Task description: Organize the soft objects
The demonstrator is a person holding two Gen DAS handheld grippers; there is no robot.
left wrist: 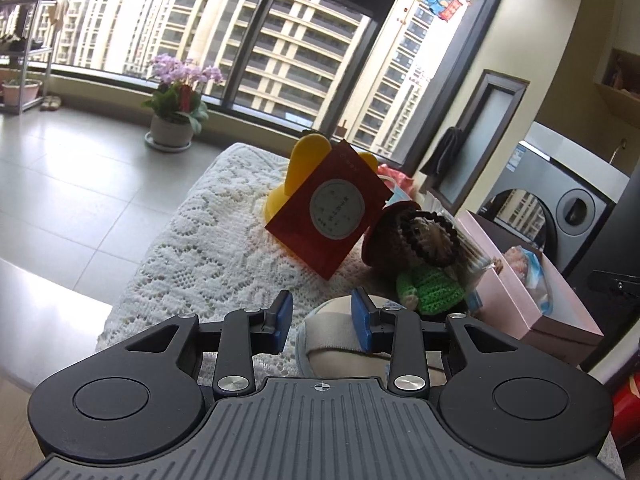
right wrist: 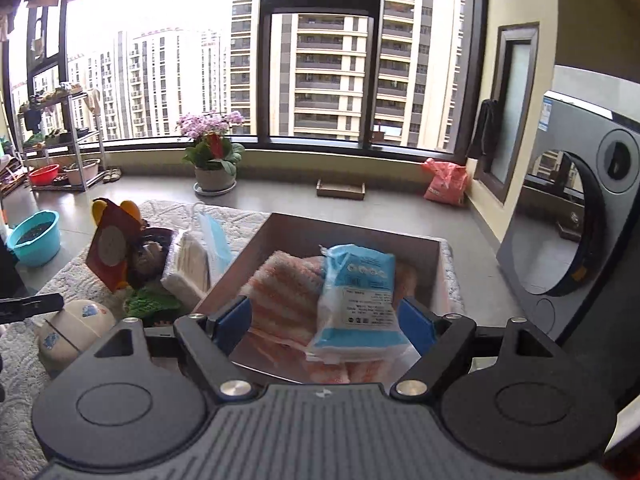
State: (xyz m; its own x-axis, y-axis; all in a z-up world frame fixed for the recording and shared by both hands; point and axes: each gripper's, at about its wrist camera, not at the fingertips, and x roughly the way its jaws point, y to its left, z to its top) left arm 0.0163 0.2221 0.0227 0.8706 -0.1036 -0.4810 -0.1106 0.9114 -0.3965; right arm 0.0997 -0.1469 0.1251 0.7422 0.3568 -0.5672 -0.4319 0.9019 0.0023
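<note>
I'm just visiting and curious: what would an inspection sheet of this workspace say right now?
Surface: white lace cloth covering the work surface.
Job's things: pink box holds a striped towel and a blue-white packet; knitted doll and beige pouch lie outside.
Clutter: red card, yellow felt shape.
Grippers: left gripper open over the pouch; right gripper open above the box, holding nothing.
Cables: nothing seen.
Surroundings: window, potted orchid, washing machine.

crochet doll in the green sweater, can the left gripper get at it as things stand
Probably yes: the crochet doll lies just beyond the left gripper, unobstructed on top, though the beige pouch sits between its fingers first.
</note>
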